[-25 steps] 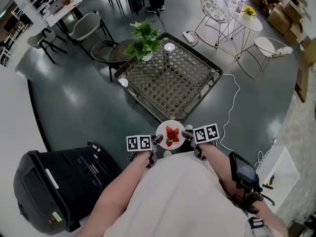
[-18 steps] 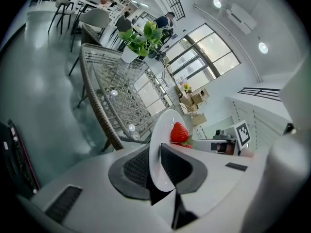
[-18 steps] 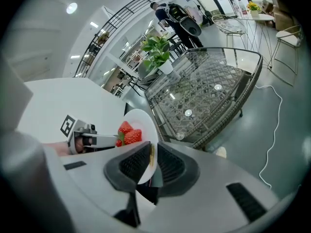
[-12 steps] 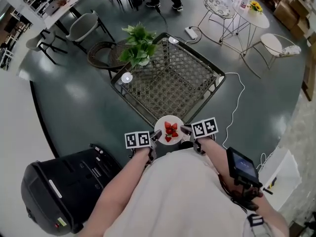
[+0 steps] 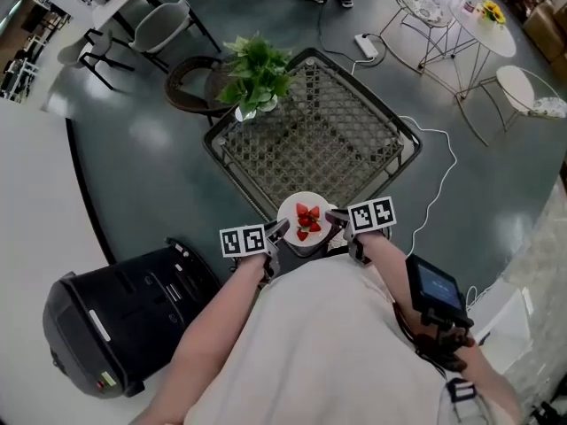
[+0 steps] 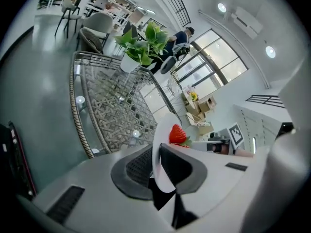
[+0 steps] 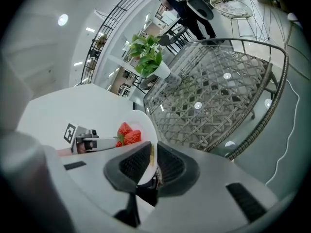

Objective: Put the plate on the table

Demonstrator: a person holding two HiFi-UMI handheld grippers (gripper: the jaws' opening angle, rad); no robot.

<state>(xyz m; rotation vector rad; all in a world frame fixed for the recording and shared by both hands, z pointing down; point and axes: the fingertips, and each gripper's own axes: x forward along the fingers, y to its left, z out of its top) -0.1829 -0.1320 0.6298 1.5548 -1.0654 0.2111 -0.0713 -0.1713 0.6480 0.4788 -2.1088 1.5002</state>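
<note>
Plate [image 5: 289,212] of strawberries [image 5: 307,220] up in the air, carried level between both tools. Left gripper [image 5: 278,232] pinches one side of the white rim, right gripper [image 5: 334,220] the opposite side, jaws narrow on it. It hangs by the near corner of the glass-topped wicker table [image 5: 354,140], not yet down. Lowering and letting go remain.

Plate [image 5: 298,212] between left tool [image 5: 282,230] and right tool [image 5: 333,220], near table [image 5: 319,140] corner

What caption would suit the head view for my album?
White plate of strawberries clamped between left gripper and right gripper, close to a lattice-topped table bearing a potted plant.
</note>
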